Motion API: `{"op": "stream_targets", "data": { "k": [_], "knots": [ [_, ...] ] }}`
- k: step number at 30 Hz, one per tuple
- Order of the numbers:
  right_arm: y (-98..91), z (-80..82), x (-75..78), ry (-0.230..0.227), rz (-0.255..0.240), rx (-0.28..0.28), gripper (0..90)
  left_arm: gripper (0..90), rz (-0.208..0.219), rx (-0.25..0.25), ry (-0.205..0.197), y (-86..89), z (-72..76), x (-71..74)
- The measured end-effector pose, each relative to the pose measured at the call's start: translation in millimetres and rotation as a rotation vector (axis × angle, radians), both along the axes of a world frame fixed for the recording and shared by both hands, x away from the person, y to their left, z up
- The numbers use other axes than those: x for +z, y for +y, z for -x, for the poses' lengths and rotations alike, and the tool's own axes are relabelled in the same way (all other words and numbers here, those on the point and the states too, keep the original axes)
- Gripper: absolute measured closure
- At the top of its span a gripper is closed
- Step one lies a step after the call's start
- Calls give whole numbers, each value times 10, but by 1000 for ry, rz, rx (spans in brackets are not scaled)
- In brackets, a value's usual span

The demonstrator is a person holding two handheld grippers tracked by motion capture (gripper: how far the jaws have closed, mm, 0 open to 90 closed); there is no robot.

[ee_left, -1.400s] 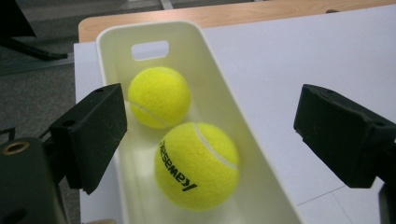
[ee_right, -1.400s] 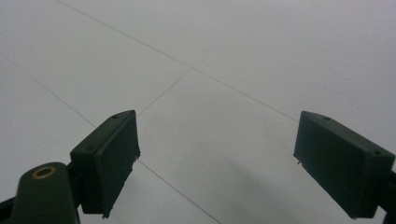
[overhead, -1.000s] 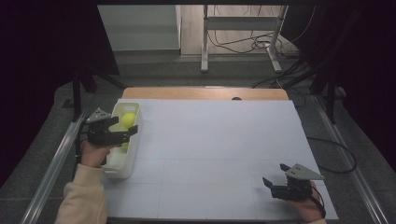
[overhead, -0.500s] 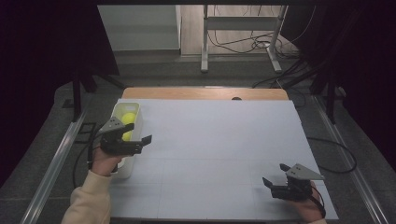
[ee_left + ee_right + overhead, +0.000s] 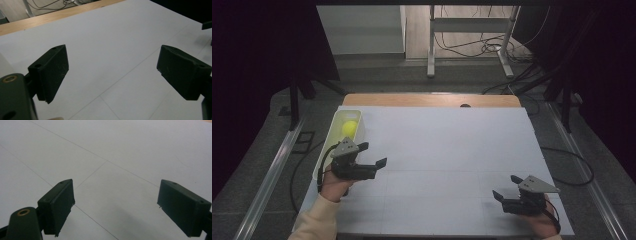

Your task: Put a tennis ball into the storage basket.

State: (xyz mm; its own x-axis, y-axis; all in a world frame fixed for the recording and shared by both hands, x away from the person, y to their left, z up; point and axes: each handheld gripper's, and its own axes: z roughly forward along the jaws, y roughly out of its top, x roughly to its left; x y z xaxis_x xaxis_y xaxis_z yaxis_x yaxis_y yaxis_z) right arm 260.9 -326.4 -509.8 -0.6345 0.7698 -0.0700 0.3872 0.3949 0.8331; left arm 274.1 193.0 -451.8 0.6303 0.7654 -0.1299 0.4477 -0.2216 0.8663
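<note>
- Yellow ball [image 5: 349, 128] in the high view: it lies in the far end of the white tray [image 5: 326, 153], which sits along the left edge of the white sheet [image 5: 447, 150] covering the table. My left gripper [image 5: 373, 156] hovers just right of the tray's near half, over the sheet, well apart from the ball. Its jaws point toward the middle of the table and stand wide with nothing between them; they have just been closing a little. My right gripper [image 5: 506, 187] rests near the sheet's near right corner, jaws spread and empty, aimed left.
- Left gripper view: my left gripper [image 5: 111, 72] shows both black pads far apart, with bare white sheet [image 5: 112, 50] and its thin grid lines between them. The wooden table edge [image 5: 50, 17] runs across the top left. At the far right edge a dark piece of my other gripper peeks in.
- Right gripper view: my right gripper [image 5: 115, 206] has its two pads standing wide, gripping nothing. Between and beyond them is plain white sheet [image 5: 120, 152], crossed by faint lines.
</note>
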Motion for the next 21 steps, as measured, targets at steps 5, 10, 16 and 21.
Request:
{"op": "stream_targets", "data": {
  "k": [5,10,16,21],
  "knots": [
    [7,7,7,2,-12,7,145,111,-17,-30,-1,-69,79,-60],
    [14,12,7,-2,-19,19,145,111,-31,-50,4,-121,162,-175],
    [28,16,4,-1,-17,30,145,109,-73,-70,20,-191,227,-308],
    [27,15,2,6,-29,35,144,109,-98,-81,33,-243,308,-396]
  ]
}}
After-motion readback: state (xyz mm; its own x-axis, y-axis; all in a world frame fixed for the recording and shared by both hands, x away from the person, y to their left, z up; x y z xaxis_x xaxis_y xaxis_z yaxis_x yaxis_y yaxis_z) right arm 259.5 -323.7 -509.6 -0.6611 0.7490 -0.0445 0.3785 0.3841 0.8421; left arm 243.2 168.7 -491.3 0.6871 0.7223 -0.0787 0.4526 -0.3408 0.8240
